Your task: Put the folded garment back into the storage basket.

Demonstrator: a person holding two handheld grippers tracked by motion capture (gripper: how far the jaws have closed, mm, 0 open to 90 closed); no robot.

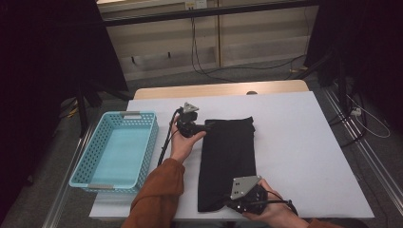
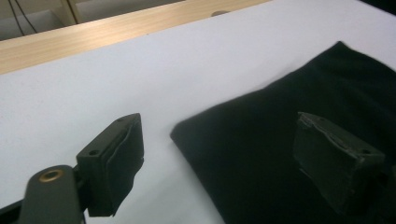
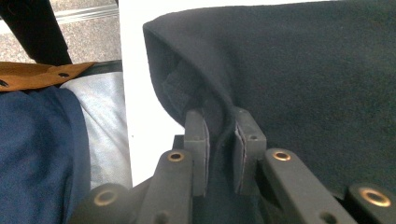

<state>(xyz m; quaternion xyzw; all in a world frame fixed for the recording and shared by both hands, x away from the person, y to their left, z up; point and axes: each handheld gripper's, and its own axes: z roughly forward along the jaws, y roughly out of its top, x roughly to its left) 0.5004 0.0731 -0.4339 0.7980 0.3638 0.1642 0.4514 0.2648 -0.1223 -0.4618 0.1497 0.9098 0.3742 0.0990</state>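
The black cloth lies folded long on the white table; the right gripper pinches its near edge; the left gripper, jaws wide, straddles the far corner ungripped; the basket sits empty, so folding looks half done.

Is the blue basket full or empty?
Empty: the basket shows its bare bottom in the high view, and the black cloth lies on the table beside it.
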